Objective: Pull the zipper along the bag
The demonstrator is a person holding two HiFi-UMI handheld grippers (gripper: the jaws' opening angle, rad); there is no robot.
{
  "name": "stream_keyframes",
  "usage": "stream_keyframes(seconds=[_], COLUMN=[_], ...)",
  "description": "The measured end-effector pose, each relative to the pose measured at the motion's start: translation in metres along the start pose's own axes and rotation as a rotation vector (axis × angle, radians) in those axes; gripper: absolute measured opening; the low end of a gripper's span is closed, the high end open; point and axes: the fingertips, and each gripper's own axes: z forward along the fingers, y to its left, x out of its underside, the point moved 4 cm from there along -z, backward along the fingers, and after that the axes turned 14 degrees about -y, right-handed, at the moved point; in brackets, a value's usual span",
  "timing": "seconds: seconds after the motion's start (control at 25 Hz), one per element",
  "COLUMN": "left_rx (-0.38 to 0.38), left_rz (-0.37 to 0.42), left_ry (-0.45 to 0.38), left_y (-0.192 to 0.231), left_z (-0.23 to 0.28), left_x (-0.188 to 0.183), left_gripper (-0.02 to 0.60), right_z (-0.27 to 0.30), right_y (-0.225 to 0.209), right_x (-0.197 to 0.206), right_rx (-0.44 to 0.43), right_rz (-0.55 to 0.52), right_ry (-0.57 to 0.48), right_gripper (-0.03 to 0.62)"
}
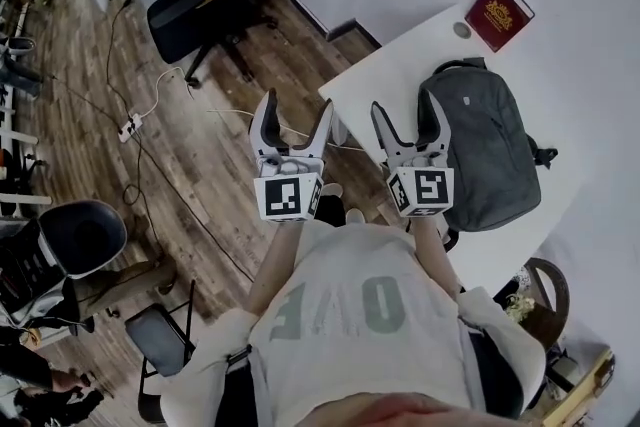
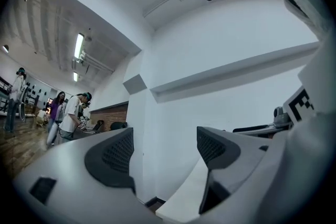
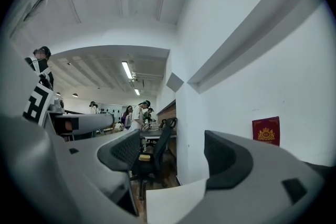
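A grey backpack lies flat on the white table at the right of the head view; its zipper pull is too small to make out. My right gripper hovers just left of the bag, over the table's edge, open and empty. Further left, over the wooden floor and off the table, my left gripper is also open with nothing in it. In the left gripper view the left gripper frames only white wall and a table corner. The right gripper in its own view frames a table corner.
A red book leans against the wall at the table's far end, and shows as the red book in the right gripper view. A black office chair and a power strip with cables are on the floor to the left. People stand far off.
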Motion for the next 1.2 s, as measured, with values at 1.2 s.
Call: stream_keyframes(seconds=[1.2], left_rx=[1.025], left_rz=[-0.363], left_ry=[0.039], left_y=[-0.201], left_z=[0.116], left_x=[0.067], left_gripper=[0.35], right_z=[-0.209], right_y=[-0.078], right_x=[-0.068], right_rx=[1.171], right_rz=[-0.349], right_ry=[0.065], right_gripper=[0.36])
